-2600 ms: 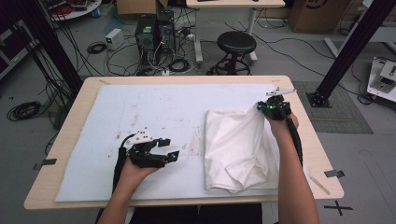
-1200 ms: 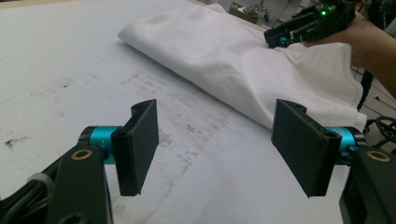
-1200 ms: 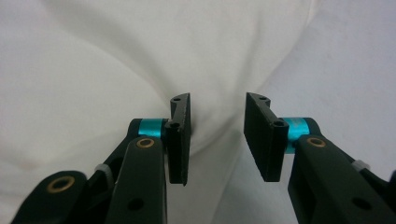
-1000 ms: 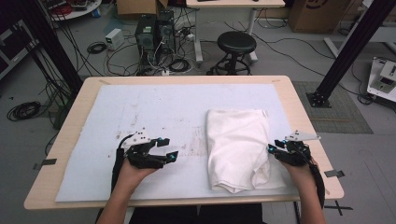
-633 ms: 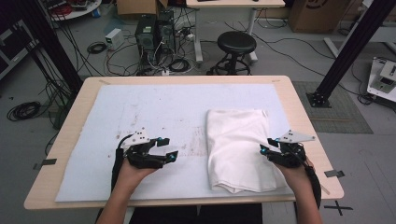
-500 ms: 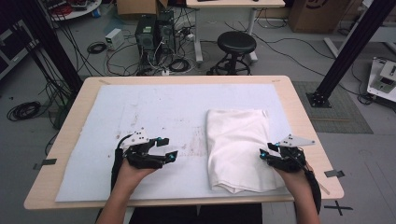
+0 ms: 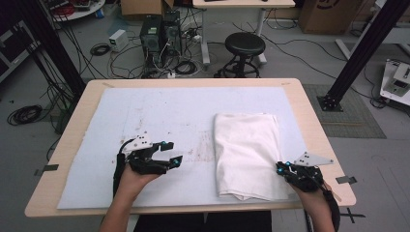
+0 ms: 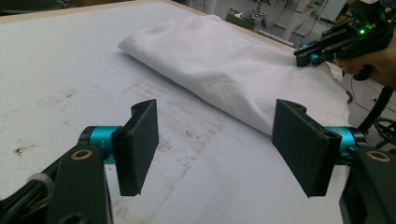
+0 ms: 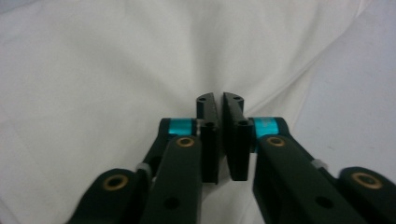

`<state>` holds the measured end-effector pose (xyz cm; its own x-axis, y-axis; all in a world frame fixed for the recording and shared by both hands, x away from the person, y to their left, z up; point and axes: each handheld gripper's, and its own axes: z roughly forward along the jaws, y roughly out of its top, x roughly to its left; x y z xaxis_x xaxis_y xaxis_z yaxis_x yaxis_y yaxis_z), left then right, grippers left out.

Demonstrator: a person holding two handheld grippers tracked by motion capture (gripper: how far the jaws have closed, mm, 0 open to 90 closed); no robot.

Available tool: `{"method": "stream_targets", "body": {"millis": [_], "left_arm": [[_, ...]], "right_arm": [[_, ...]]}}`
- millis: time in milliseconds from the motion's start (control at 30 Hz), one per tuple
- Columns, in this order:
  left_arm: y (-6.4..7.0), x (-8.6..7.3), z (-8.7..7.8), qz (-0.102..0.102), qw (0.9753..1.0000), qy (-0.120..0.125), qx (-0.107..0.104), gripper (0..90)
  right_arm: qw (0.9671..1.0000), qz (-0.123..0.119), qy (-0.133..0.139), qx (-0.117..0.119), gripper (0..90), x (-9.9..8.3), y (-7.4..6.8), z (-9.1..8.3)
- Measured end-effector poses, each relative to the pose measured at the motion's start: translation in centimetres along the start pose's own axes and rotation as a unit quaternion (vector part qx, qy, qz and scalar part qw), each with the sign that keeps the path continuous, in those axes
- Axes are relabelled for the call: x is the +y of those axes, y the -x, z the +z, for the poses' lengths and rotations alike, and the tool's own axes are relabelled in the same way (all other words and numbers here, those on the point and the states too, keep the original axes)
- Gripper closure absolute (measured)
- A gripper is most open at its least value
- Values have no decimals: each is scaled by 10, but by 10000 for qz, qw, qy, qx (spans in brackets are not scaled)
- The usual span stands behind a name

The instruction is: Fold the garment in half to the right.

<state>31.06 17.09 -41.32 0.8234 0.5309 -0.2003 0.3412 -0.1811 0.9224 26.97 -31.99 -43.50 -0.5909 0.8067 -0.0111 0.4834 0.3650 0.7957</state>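
With the folded white cloth [image 7: 247,153] lying on the right half of the tabletop [image 7: 309,121], the right tongs [image 7: 282,167] sit closed at its near right edge, seemingly empty, the left tongs [image 7: 173,153] wait open beside it, and the next fold calls for pinching that edge.

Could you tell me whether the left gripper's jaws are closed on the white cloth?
No, the left gripper stands wide open over the bare mat, apart from the white cloth.
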Motion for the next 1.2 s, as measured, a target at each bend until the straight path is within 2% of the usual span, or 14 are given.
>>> {"method": "stream_targets", "body": {"millis": [100,233,333,500,567,667,733,767,800,867,967,1033,1100,1200], "left_arm": [[0,0,-1,-16,10000,31,2,321],[-1,0,-1,-12,10000,27,-2,321],[0,0,0,-28,10000,28,1,321],[-1,-1,0,-27,10000,6,-6,321],[-1,-1,0,-32,10000,12,-4,321],[-2,-1,-1,-36,10000,26,5,320],[-2,-1,-1,-57,10000,42,14,320],[-2,-1,-1,-57,10000,39,20,320],[-3,-1,-1,-49,10000,38,22,320],[-2,-1,-1,-60,10000,36,12,320],[-1,-1,0,-31,10000,7,-10,320],[0,-1,0,-21,10000,13,-19,320],[0,0,0,-28,10000,23,-22,320],[-1,0,-1,-38,10000,41,-18,320]], "right_arm": [[9994,89,306,99,634,6,-5,-1],[9980,-118,494,387,576,24,-23,4],[9954,-316,519,740,563,37,-41,16],[9895,-655,281,1259,563,53,-69,48],[9870,-745,70,1420,567,55,-79,62],[9803,-942,-248,1719,617,54,-96,78],[9744,-1138,-441,1889,658,50,-108,84],[9753,-1246,-377,1786,684,48,-113,82],[9743,-1287,-388,1805,735,47,-115,81],[9718,-1302,-397,1925,746,46,-117,77],[9708,-1295,-366,1984,728,44,-116,73],[9712,-1309,-286,1972,593,46,-113,68],[9742,-1204,-117,1906,555,49,-104,61],[9846,-945,157,1460,523,56,-80,49]]}}
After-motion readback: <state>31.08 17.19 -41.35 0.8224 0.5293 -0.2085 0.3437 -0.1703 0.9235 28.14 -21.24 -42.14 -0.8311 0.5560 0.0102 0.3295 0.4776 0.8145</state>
